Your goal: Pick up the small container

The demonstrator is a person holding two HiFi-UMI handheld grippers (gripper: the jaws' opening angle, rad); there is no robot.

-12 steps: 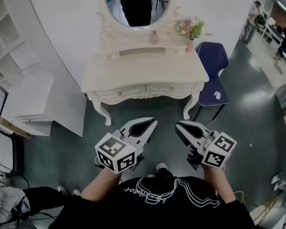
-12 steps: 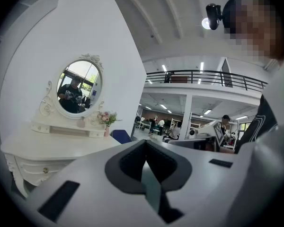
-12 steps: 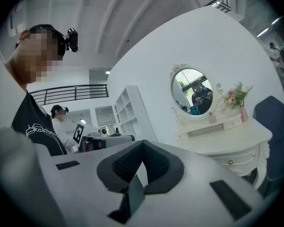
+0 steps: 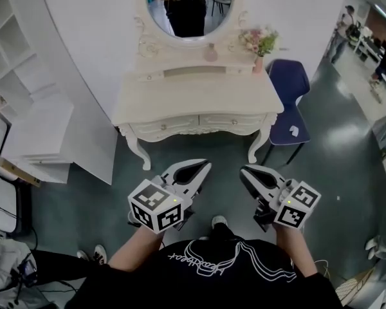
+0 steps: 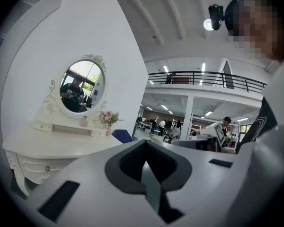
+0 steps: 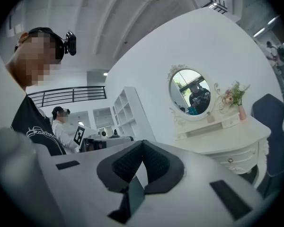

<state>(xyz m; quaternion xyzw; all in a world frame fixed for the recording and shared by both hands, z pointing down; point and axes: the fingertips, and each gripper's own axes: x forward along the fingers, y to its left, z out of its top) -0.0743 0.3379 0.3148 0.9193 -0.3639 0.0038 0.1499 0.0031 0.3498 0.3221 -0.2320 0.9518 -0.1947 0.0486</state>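
A small pinkish container (image 4: pixel 210 52) stands on the raised back shelf of the white dressing table (image 4: pixel 180 98), under the oval mirror (image 4: pixel 188 5). It also shows small in the left gripper view (image 5: pixel 84 122) and the right gripper view (image 6: pixel 211 118). Both grippers are held low in front of the person's body, well short of the table. My left gripper (image 4: pixel 206 166) is shut with nothing in it, jaw tips together (image 5: pixel 145 143). My right gripper (image 4: pixel 244 170) is also shut and holds nothing (image 6: pixel 142 143).
A pink vase of flowers (image 4: pixel 258 60) stands at the shelf's right end. A dark blue chair (image 4: pixel 288 102) sits right of the table. White shelving (image 4: pixel 16 102) lines the left wall. Grey floor lies between the person and the table.
The grippers have hardly moved; the right one sits slightly lower and further right. The head view has shifted a little, so the table appears slightly lower.
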